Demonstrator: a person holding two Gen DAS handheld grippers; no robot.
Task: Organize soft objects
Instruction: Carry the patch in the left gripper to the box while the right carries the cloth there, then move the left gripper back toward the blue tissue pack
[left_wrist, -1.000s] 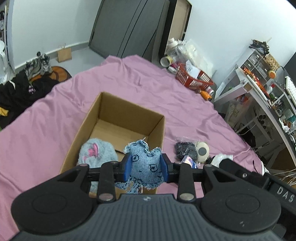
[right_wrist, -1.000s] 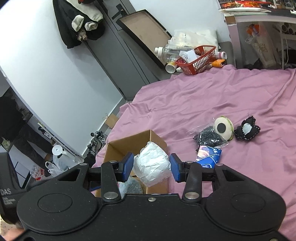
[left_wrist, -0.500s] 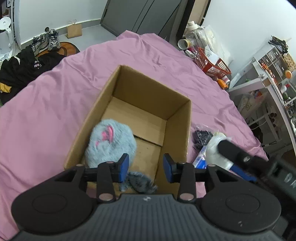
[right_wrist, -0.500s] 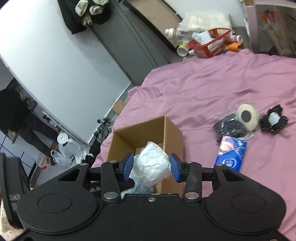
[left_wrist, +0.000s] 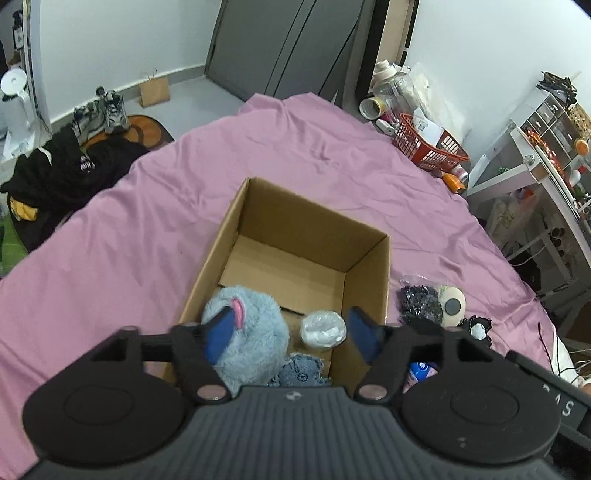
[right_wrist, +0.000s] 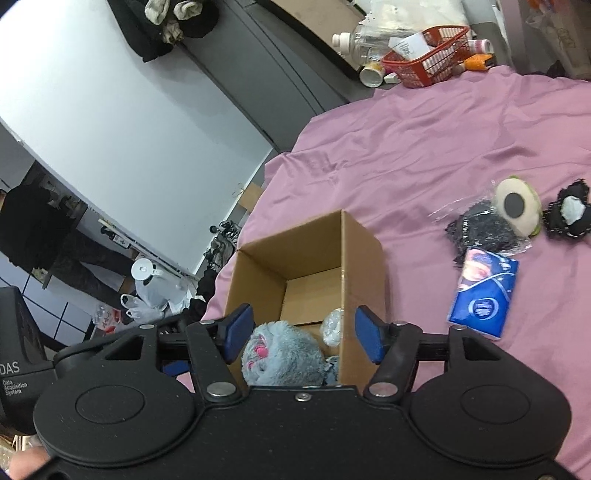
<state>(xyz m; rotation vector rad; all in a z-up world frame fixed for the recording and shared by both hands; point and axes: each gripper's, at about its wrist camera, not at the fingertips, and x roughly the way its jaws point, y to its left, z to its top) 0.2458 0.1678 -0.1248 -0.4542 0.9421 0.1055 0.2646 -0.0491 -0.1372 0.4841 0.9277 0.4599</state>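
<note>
Looking through the left wrist view: left gripper (left_wrist: 291, 334) spread wide and empty at lower centre, blue pads either side of the open brown cardboard box (left_wrist: 369, 266) at frame centre. Parked above the box mouth, probably so anything let go lands inside. In the near end of the box, side by side: fluffy grey-blue plush toy with a pink ear (left_wrist: 247, 332), crumpled white plastic-wrapped bundle (left_wrist: 324, 328), frayed blue denim patch toy (left_wrist: 301, 373) lowest of all, partly hidden by the tool body. Far half of the box bare cardboard. Right of the box on the wrinkled pink bedsheet (left_wrist: 147, 229), waiting: clear bag of black beaded material (left_wrist: 421, 304), touching a cream round cushion with a dark centre (left_wrist: 452, 304).

Turning to the right wrist view: right gripper (right_wrist: 301, 334) likewise splayed, grasping nothing, hanging over the same box at lower centre. Plush visible between the pads, pink face markings up; white bundle tucked against the right wall. At right of frame, loose on the sheet: blue printed tissue pack (right_wrist: 484, 293) nearest the box, black fabric piece with a white middle (right_wrist: 569, 212) furthest out. Judged partway done: three soft items boxed, four left.
</note>
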